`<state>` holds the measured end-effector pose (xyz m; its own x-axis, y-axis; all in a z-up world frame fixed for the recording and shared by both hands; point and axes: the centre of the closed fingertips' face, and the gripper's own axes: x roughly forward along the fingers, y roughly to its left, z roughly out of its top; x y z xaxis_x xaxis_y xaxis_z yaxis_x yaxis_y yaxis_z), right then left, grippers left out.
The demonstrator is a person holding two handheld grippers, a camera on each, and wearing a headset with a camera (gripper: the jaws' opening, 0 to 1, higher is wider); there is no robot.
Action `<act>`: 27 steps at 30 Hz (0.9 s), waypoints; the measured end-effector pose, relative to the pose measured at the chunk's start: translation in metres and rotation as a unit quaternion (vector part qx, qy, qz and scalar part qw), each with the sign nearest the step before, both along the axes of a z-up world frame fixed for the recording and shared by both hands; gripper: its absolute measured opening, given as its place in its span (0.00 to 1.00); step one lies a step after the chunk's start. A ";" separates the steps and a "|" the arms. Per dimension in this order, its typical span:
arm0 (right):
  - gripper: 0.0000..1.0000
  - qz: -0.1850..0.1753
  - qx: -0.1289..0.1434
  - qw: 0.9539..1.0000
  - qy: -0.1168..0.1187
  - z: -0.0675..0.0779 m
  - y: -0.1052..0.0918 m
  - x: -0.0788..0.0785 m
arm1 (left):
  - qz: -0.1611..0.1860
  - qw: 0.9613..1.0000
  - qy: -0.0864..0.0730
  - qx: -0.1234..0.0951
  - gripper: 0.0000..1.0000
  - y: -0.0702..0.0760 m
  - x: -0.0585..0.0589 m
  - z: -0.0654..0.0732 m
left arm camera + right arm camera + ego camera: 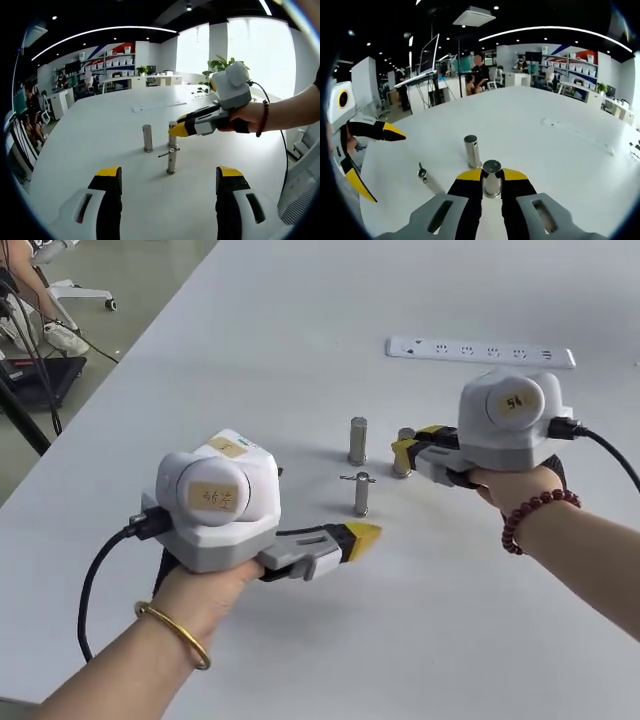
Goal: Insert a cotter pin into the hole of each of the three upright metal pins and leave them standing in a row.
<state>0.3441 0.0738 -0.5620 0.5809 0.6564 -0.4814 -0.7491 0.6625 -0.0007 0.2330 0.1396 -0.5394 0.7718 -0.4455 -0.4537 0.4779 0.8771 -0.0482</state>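
Three short metal pins stand close together on the white table (300,330). The far pin (358,440) (147,137) (472,151) is bare. The near pin (362,493) (172,160) has a cotter pin (349,478) (164,154) through its top hole. My right gripper (404,450) (491,175) (182,129) is shut on the third pin (404,436) (491,184) (172,136), which stays upright on the table. My left gripper (355,538) (168,176) hovers open just short of the near pin, nothing between its jaws.
A white power strip (480,351) (157,105) lies at the far side of the table. Office desks, shelves and seated people are in the background. The table's left edge (90,410) drops to the floor, where chairs and cables sit.
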 end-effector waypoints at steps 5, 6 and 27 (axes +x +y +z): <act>0.08 -0.001 0.000 1.000 -0.002 0.006 -0.004 -0.006 | 0.001 1.000 0.001 0.001 0.77 0.001 -0.002 0.000; 0.08 -0.002 0.001 1.000 -0.004 0.008 -0.005 -0.010 | 0.000 1.000 0.001 0.001 0.77 0.001 -0.003 0.000; 0.08 -0.019 0.000 1.000 -0.002 0.013 -0.023 -0.061 | -0.012 1.000 -0.002 0.006 0.77 -0.004 -0.023 0.008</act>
